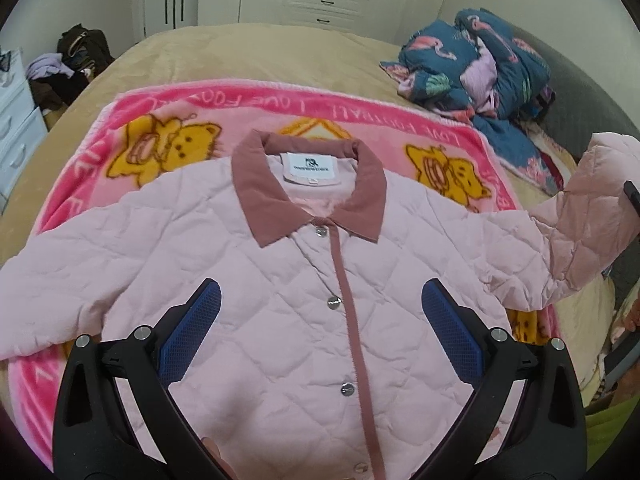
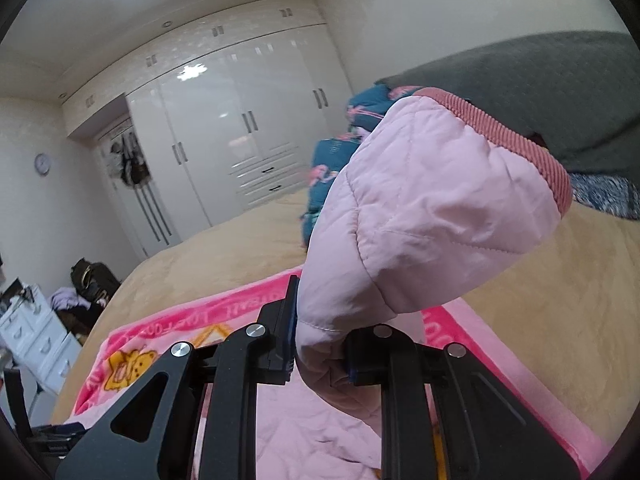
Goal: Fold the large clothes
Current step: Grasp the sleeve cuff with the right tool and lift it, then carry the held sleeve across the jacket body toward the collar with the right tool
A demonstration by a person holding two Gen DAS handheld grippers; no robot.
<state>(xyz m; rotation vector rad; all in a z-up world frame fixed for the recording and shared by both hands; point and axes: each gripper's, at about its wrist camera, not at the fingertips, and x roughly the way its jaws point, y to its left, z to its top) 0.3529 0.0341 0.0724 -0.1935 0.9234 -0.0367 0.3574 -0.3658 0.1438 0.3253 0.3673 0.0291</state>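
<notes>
A pale pink quilted jacket (image 1: 288, 280) with a dusty-rose collar lies face up and buttoned on a pink cartoon blanket (image 1: 160, 120). My left gripper (image 1: 320, 328) hangs open above the jacket's chest, blue pads wide apart and nothing between them. The jacket's right sleeve (image 1: 580, 216) is lifted off the bed at the right edge of the left wrist view. In the right wrist view my right gripper (image 2: 320, 344) is shut on that sleeve (image 2: 420, 216), whose ribbed rose cuff (image 2: 520, 148) sticks up and forward past the fingers.
The blanket lies on a tan bed (image 1: 260, 52). A bundled blue flamingo quilt (image 1: 480, 64) sits at the far right by a grey headboard (image 2: 540, 92). White wardrobes (image 2: 240, 120) line the far wall. A white drawer unit (image 1: 16, 136) and piled clothes (image 1: 72, 68) stand left.
</notes>
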